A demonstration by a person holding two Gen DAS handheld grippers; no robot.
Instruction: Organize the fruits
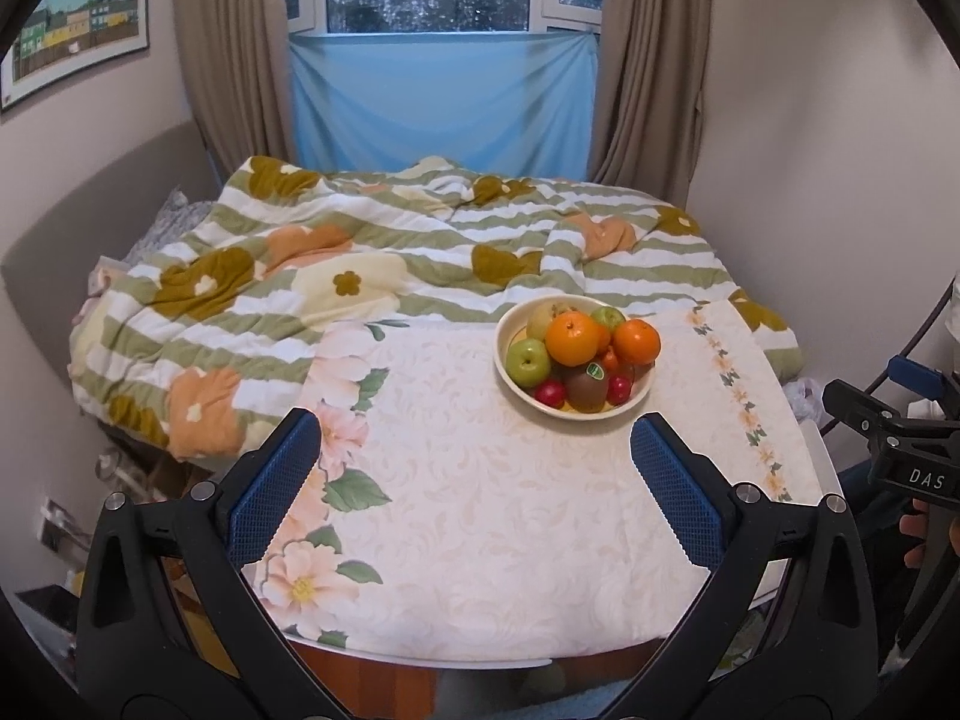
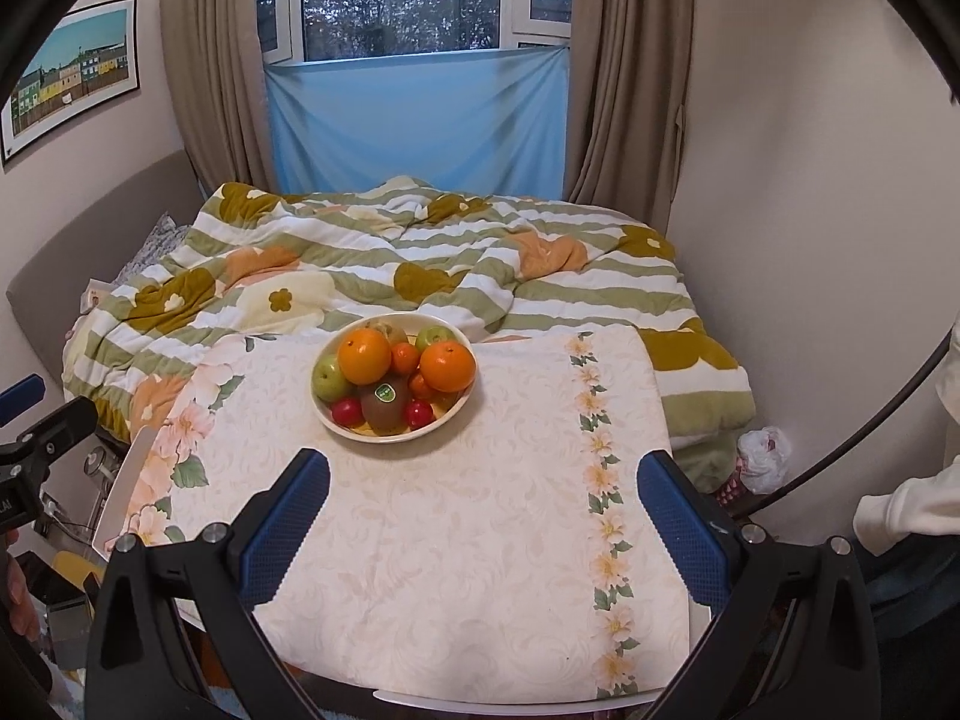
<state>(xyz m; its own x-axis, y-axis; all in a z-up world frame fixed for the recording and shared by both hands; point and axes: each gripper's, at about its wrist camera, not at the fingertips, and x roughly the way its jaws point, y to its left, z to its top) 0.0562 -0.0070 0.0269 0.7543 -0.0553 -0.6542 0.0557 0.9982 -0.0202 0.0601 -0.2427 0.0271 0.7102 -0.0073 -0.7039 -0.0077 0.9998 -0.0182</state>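
While both grippers, left [image 1: 474,480] and right [image 2: 483,501], hang wide apart, the bowl [image 2: 336,420] waits at twelve o'clock. Reach slowly. Pinch one top orange [image 2: 363,355] softly.

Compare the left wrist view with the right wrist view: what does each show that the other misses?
Only the left wrist view shows the right gripper from the side, at its right edge. Only the right wrist view shows a white sleeve, a white plastic bag on the floor by the bed, and the left gripper at its left edge. Both show the bowl of oranges, green apples and a kiwi on the floral tablecloth, the quilt, and open blue fingers.
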